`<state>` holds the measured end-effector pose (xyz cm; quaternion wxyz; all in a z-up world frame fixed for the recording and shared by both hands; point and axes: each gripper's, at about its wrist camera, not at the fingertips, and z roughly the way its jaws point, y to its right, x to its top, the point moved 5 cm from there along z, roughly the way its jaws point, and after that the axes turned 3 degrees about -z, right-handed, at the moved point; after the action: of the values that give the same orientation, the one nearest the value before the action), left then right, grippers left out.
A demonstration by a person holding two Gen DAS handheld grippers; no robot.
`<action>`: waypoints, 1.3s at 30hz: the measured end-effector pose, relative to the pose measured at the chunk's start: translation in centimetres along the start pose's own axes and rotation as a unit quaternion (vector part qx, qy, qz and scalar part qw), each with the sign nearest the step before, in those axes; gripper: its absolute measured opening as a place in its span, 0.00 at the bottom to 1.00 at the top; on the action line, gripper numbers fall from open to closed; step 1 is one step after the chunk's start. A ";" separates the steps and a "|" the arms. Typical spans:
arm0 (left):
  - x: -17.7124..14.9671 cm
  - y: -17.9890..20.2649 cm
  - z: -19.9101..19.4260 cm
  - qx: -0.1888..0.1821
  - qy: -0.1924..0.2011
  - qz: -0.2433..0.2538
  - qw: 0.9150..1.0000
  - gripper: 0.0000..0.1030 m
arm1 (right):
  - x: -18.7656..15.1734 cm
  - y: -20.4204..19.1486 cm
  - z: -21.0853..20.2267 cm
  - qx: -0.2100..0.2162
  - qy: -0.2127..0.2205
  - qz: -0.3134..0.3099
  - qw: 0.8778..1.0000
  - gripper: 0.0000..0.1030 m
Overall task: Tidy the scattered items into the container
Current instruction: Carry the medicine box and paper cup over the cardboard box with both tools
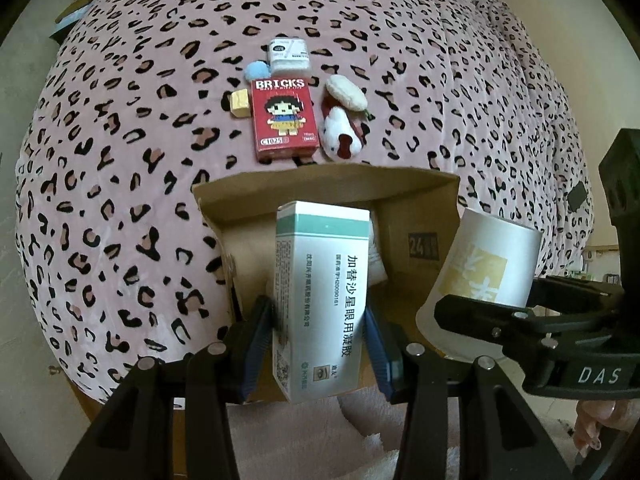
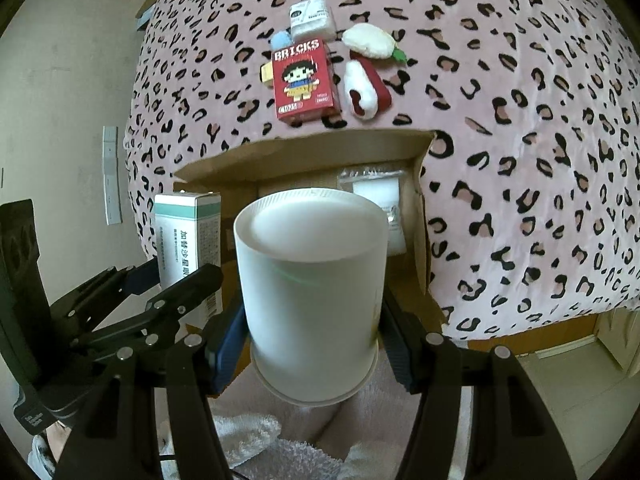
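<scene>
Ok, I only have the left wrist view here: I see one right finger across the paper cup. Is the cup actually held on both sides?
Observer: Yes. The right wrist view shows the paper cup between both blue pads of the right gripper, base end pointing away.
Operator: And the white thing half hidden behind my medicine box?
Observer: A clear plastic bag with white contents, lying inside the cardboard box by its right wall.
</scene>
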<state>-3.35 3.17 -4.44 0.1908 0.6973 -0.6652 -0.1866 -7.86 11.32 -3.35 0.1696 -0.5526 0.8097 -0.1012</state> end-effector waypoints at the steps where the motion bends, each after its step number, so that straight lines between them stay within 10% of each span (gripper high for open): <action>1: -0.1 0.0 0.1 0.001 -0.001 0.000 1.000 0.44 | -0.1 0.0 0.1 0.001 -0.001 0.002 1.000 0.60; 39: -1.1 0.1 1.0 0.007 -0.016 -0.001 1.000 0.45 | -0.6 0.2 1.3 0.013 -0.008 0.044 0.999 0.62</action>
<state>-4.03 4.21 -5.22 0.1751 0.6961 -0.6689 -0.1934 -7.27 12.00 -4.52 0.1876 -0.5153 0.8303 -0.0996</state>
